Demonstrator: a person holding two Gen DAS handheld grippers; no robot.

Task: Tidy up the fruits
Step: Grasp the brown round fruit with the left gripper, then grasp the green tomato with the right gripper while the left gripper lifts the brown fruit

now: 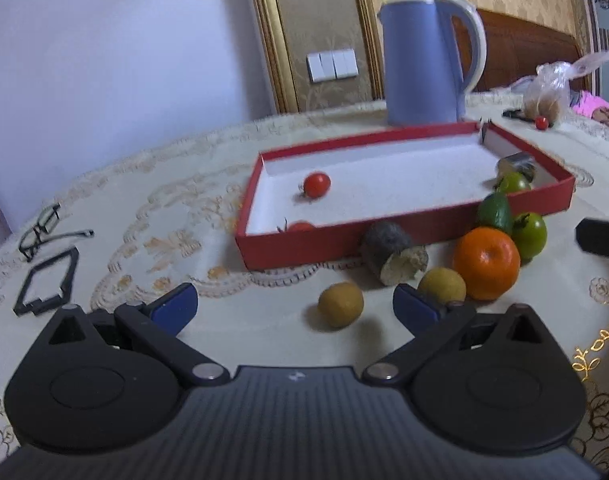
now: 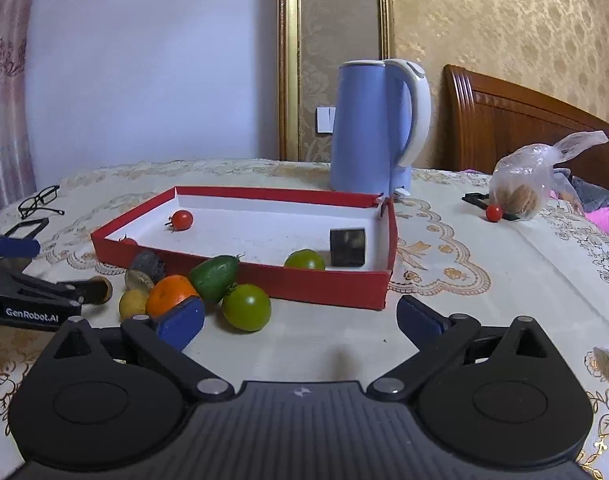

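Left black two-finger tongs (image 1: 294, 308) with blue pads stood spread wide, tilted downward, nothing between the pads, right black tongs (image 2: 300, 320) with blue pads likewise gaped at full spread, pointing slightly down, gripping nothing

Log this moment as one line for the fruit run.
left gripper: open, empty | right gripper: open, empty | red box: three tomatoes inside | orange: on table

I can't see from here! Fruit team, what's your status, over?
Both hand-held grippers, left and right, open, empty. Red box holds two red tomatoes, one green. Orange, green tomato and others wait outside. Nothing blocking.
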